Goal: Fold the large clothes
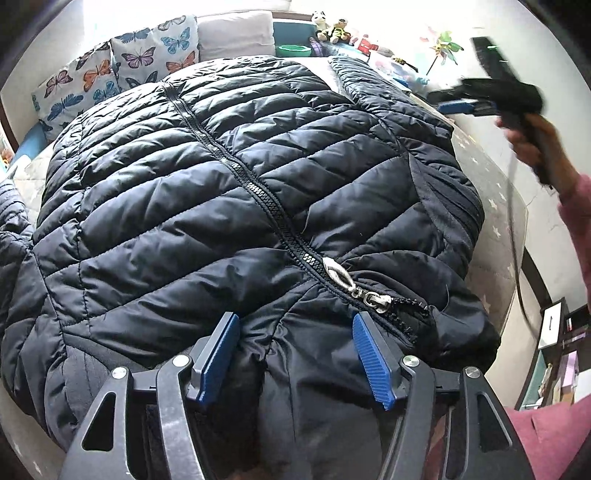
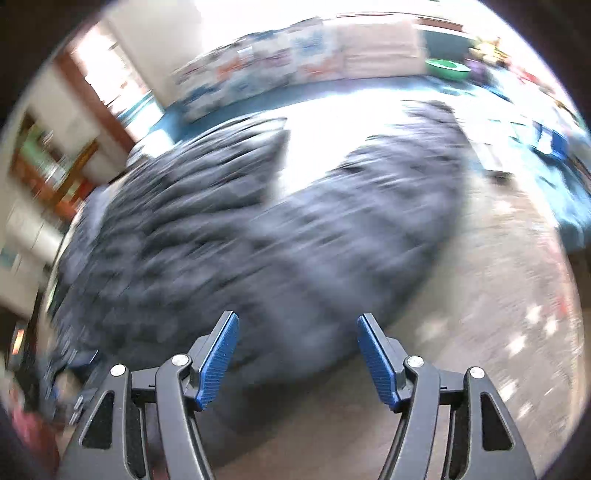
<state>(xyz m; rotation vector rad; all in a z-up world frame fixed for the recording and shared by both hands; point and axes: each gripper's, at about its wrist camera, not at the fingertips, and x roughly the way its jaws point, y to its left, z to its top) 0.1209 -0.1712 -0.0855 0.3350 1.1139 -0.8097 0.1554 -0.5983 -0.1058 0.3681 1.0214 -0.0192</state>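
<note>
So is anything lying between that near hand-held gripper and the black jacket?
Nothing visible. The left hand-held gripper sits right over the jacket at its collar end, jaws open with bare fabric between the blue pads. The zipper pull lies just ahead.

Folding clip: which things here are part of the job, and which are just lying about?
Job: black quilted jacket, zipped; left tongs, open at its collar; right tongs, open, clear of it.

Lying about: butterfly cushions, green bowl, stuffed toys, pinwheel.
</note>
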